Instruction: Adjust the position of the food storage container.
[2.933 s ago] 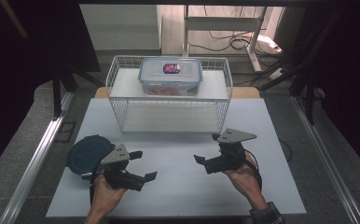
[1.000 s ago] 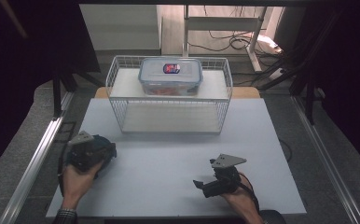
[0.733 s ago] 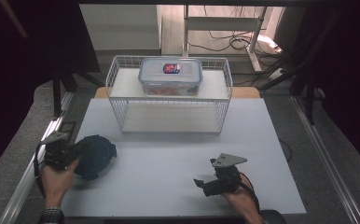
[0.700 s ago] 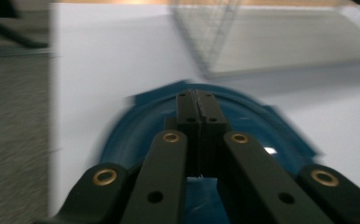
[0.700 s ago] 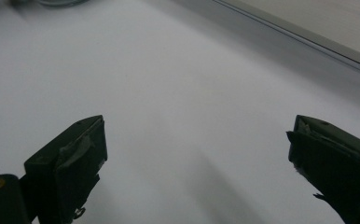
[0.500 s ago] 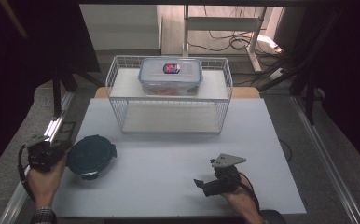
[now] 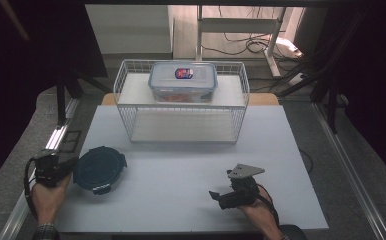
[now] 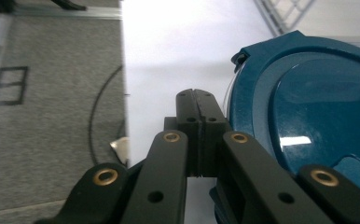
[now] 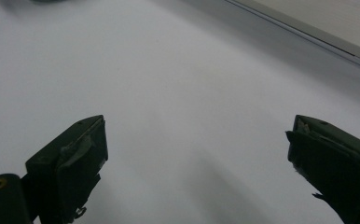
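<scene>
A round dark-blue lidded container [image 7: 100, 169] lies flat on the white table [image 7: 181, 165] near its left edge. My left gripper [image 7: 71, 162] is just left of it at the table's border, pointing toward its rim. In the left gripper view its jaws [image 8: 197, 100] are pressed together with nothing between them, and the blue container lid [image 8: 308, 107] sits close on the right. My right gripper [image 7: 221, 185] rests low at the front right of the table. Its jaws [image 9: 197, 154] stand wide apart over bare white surface.
A white wire basket [image 7: 181, 107] stands at the back middle of the table, with a clear lidded food box [image 7: 182, 81] on top of it. Grey carpet [image 7: 11, 190] and a metal rail [image 7: 56, 137] run along the table's left side.
My left hand has slid leftward from above the blue container to the table's left edge and sunk a little. The container and the right gripper have stayed where they were.
</scene>
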Available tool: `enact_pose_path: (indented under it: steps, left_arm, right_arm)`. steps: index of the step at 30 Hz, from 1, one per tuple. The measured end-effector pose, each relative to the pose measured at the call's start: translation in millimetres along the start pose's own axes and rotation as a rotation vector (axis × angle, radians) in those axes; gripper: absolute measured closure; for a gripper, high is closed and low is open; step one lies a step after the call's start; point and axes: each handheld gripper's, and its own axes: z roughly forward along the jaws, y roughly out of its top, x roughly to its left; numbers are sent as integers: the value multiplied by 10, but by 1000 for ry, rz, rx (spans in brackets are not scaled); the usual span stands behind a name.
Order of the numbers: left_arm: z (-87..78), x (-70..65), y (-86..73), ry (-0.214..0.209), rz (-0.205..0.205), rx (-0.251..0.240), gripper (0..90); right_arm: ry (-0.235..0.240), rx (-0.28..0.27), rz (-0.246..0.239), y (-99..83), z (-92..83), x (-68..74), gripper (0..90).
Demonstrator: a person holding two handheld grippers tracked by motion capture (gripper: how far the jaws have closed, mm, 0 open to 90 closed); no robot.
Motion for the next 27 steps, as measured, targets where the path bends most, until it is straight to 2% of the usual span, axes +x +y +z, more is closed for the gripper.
enact_pose_path:
  steps: [3, 8, 12, 15, 17, 18, 19, 21, 22, 25, 26, 27]
  left_arm:
    - [45, -120, 20, -8, 22, 9, 900]
    - [129, -320, 43, -75, 46, 26, 900]
    - [204, -556, 72, -105, 90, 44, 900]
    - [236, -663, 76, -123, 111, 50, 900]
    - [241, -698, 80, -115, 121, 54, 900]
    - [225, -690, 79, -113, 112, 47, 900]
    - [203, -677, 75, -101, 103, 38, 900]
    - [130, -647, 37, -50, 93, 36, 900]
    - [106, -637, 12, -41, 89, 42, 900]
    - [14, -636, -138, -59, 69, 71, 900]
    - [-8, -659, -181, -70, 79, 81, 900]
    - [-25, -690, -209, -57, 90, 88, 900]
  right_arm:
    - [0, 2, -6, 0, 9, 7, 46]
    - [-2, 11, -3, -7, 13, -3, 46]
    - [-5, 13, -2, -10, 14, -7, 47]
    - [-4, 13, -4, -10, 14, -6, 47]
    - [-4, 15, -2, -11, 15, -7, 47]
    - [-5, 15, -2, -14, 15, -8, 47]
    - [-6, 15, -4, -17, 14, -10, 47]
    - [-10, 15, -5, -24, 3, -12, 47]
    - [-14, 13, -5, -29, -5, -19, 47]
    - [-20, 12, 4, -35, -11, -46, 48]
    - [-22, 12, 6, -36, -11, -50, 49]
    - [-23, 12, 7, -37, -11, -53, 49]
